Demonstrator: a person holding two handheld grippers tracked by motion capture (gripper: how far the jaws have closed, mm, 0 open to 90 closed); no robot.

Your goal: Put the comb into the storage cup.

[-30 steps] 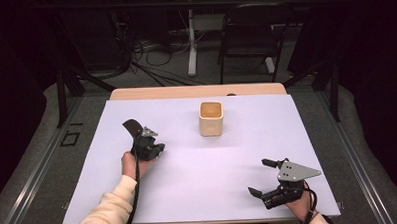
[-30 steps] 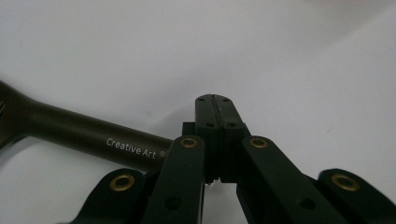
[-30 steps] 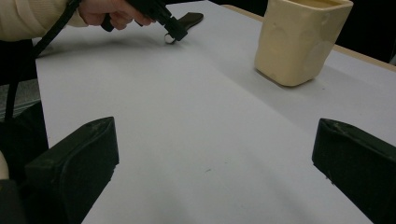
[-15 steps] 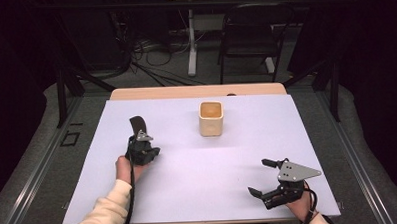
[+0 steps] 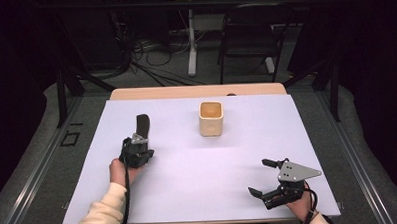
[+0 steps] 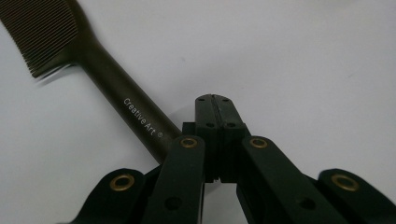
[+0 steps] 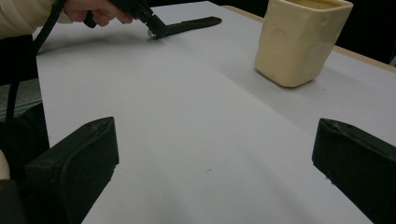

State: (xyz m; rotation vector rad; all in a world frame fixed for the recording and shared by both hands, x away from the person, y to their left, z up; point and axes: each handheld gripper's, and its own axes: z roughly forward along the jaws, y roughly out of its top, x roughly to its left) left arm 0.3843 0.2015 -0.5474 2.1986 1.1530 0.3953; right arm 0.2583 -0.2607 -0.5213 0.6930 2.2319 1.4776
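A dark brown comb point(image 5: 143, 124) lies on the white table sheet point(image 5: 189, 182) at the left, teeth end away from me. My left gripper point(image 5: 137, 140) sits at the comb's near end. In the left gripper view its jaws are shut together point(image 6: 212, 100) with nothing between them. The comb's handle point(image 6: 116, 88) runs just beside them and under the left linkage. My right gripper point(image 5: 259, 177) rests open at the front right, nothing between its jaws point(image 7: 215, 163). The right gripper view also catches the comb point(image 7: 191, 23) and the left gripper point(image 7: 152, 25) far off.
A cream square cup point(image 5: 211, 119) stands upright at the middle back of the sheet, also at the upper right of the right gripper view point(image 7: 301, 42). The wooden table edge point(image 5: 196, 91) runs behind it. Chairs and cables fill the dark floor beyond.
My left hand and gripper have shifted a little to the left, and the comb has swung to point more straight away from me. The right gripper has stayed put.
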